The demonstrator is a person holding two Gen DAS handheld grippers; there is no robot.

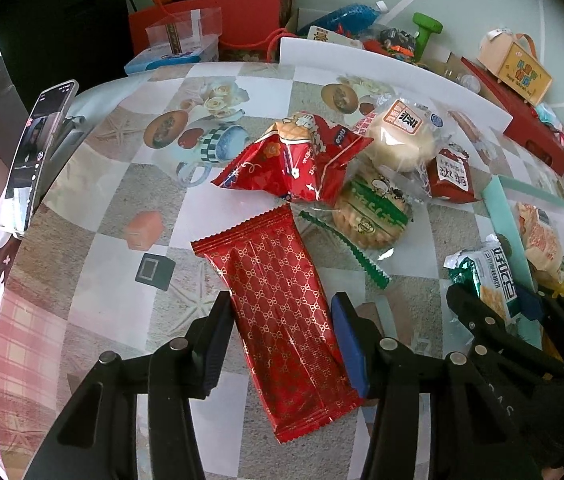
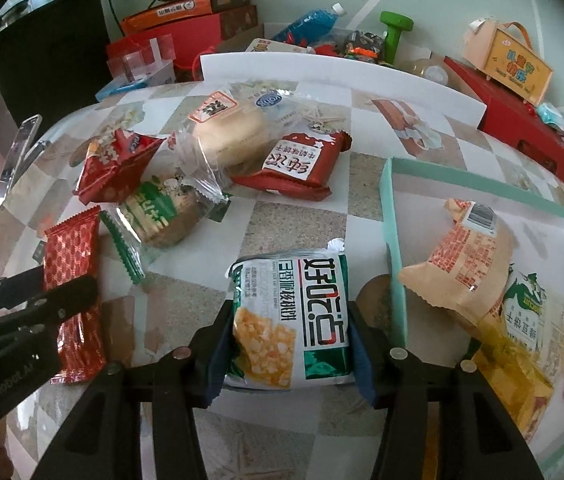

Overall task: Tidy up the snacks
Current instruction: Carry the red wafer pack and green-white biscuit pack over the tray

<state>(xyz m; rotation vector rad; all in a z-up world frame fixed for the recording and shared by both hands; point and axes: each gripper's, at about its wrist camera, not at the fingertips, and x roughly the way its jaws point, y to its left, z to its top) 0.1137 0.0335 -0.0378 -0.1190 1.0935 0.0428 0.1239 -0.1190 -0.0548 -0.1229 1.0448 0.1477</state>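
A: Quickly, what do we count on the table (image 1: 93, 208)?
B: Six packs outside the tray (image 2: 396, 264), two of them in our claws. Four loose: red crinkled bag (image 1: 294, 160), clear bun pack (image 1: 398, 136), green-trimmed cracker pack (image 1: 374, 216), dark red pack (image 2: 302, 164). In the tray we make out roughly four more; they overlap, so that count is uncertain.
A: Left gripper (image 1: 279, 340)?
B: Part open, pads on both long edges of the red bar (image 1: 282, 312). The bar is long, flat, red foil with a gold lattice print and crimped ends; it runs lengthwise between the fingers and sticks out past the tips.
A: Right gripper (image 2: 288, 344)?
B: Part open too, clamping the green-white pack (image 2: 294, 316) by its sides. The pack is square and puffy, with a yellow picture; it sits just left of the tray wall.
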